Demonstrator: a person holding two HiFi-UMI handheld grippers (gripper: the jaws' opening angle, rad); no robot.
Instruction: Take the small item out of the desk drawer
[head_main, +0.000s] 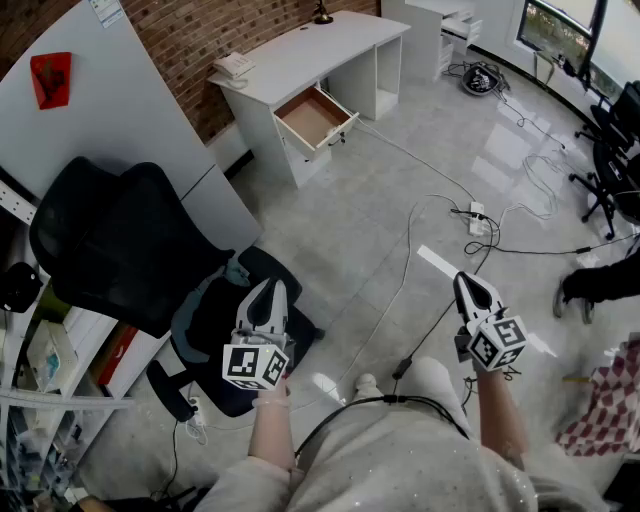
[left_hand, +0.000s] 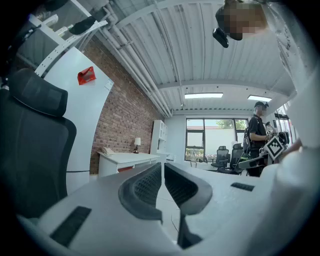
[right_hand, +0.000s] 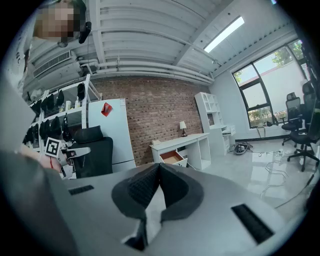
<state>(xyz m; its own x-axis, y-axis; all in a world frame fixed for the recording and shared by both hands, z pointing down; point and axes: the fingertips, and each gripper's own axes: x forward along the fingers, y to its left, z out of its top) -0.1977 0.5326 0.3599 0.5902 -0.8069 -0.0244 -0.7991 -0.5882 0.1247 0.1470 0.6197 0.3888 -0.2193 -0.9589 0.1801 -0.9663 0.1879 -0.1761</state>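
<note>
Head view puts the open drawer (head_main: 312, 117) of the white desk (head_main: 310, 50) well ahead of you, across the floor (head_main: 340, 230) and far from both grippers. Your left gripper (head_main: 268, 288) lines up more closely with it than your right gripper (head_main: 464, 280), which sits further off to the side. Both have their jaws closed together on nothing. The small item should lie in that drawer, but from here you cannot make it out.

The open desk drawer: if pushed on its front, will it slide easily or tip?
The drawer probably slides straight, since it stands pulled out of the white desk. It seems light: thin walls, nothing visible inside from here.
</note>
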